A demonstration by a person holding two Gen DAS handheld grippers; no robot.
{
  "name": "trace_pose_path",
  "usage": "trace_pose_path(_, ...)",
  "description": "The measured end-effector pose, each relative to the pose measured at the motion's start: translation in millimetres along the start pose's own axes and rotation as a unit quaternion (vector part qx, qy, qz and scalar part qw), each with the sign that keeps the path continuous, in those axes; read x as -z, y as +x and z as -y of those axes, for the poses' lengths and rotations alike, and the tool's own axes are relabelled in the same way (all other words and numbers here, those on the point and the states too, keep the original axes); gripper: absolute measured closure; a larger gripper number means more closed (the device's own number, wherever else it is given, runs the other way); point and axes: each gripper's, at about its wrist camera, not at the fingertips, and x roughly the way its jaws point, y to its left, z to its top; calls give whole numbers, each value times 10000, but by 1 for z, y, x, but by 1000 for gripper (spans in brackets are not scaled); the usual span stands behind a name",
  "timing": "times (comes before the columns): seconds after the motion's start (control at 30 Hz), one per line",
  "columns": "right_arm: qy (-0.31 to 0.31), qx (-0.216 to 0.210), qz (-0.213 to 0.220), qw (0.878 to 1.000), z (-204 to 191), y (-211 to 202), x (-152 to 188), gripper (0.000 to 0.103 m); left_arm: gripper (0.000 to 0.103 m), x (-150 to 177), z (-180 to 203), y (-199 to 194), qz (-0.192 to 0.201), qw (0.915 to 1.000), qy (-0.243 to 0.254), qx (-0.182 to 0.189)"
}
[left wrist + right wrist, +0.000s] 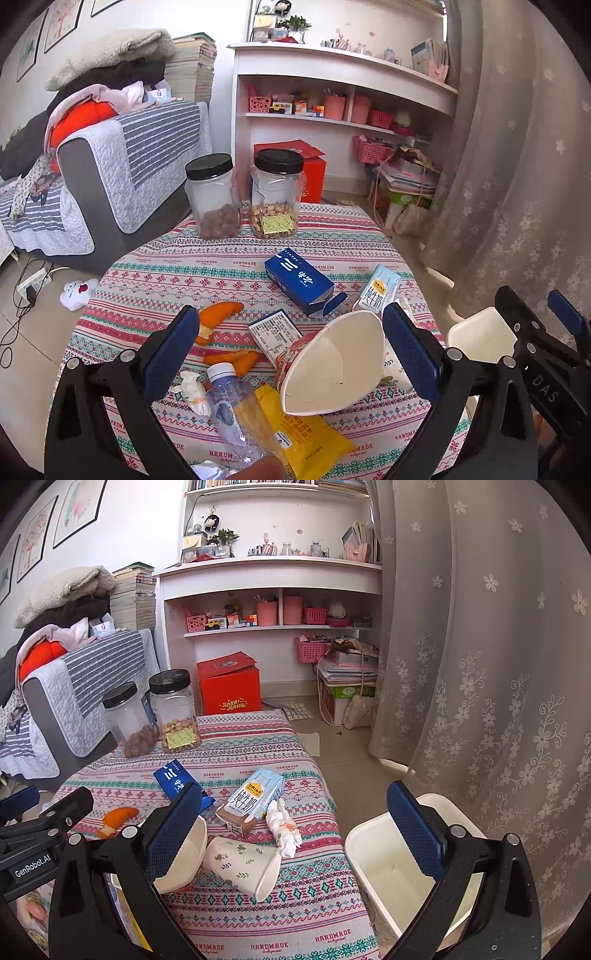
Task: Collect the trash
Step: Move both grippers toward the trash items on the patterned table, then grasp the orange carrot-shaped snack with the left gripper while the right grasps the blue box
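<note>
In the left wrist view my left gripper [291,350] hangs open over the trash on the patterned tablecloth [207,266]. Below its fingers lie a crushed paper cup [332,365], a clear plastic bottle [236,406], a yellow packet [314,439], orange peels [218,314], a crumpled tissue [194,391] and a small printed box [275,332]. Farther off lie a blue carton [299,282] and a light-blue milk carton [380,290]. My right gripper [295,830] is open above a floral paper cup [243,867] on its side, a tissue [284,827] and the milk carton [251,801]. Nothing is gripped.
A white bin [395,864] stands on the floor by the table's right edge, under my right gripper's right finger. Two black-lidded snack jars [212,195] stand at the table's far edge. A sofa [129,166], shelves and a curtain [480,664] surround the table.
</note>
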Motion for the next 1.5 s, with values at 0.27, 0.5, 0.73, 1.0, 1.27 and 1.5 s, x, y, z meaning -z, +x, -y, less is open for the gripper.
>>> trace_pose_path(0.27, 9, 3, 6, 10000, 0, 0, 0, 7, 7, 2, -1, 2, -17, 10000, 3, -10)
trace_pose_path(0.5, 47, -16, -38, 10000, 0, 2, 2, 7, 7, 4, -2, 3, -36, 10000, 0, -12)
trace_pose_path(0.73, 96, -102, -68, 9999, 0, 3, 2, 7, 7, 3, -6, 7, -105, 9999, -42, 1)
trace_pose_path(1.0, 811, -1021, -706, 9890, -1, 25, -2, 7, 7, -14, -36, 28, -652, 9960, -569, 200)
trace_pose_path(1.27, 1117, -1304, -993, 9801, 5, 34, -7, 7, 7, -55, -100, 65, -1417, 9816, -1038, 745)
trace_pose_path(1.5, 1195, -1324, -1207, 9765, 7, 44, -6, 7, 7, 11, -140, 142, -3196, 9376, -1370, 72)
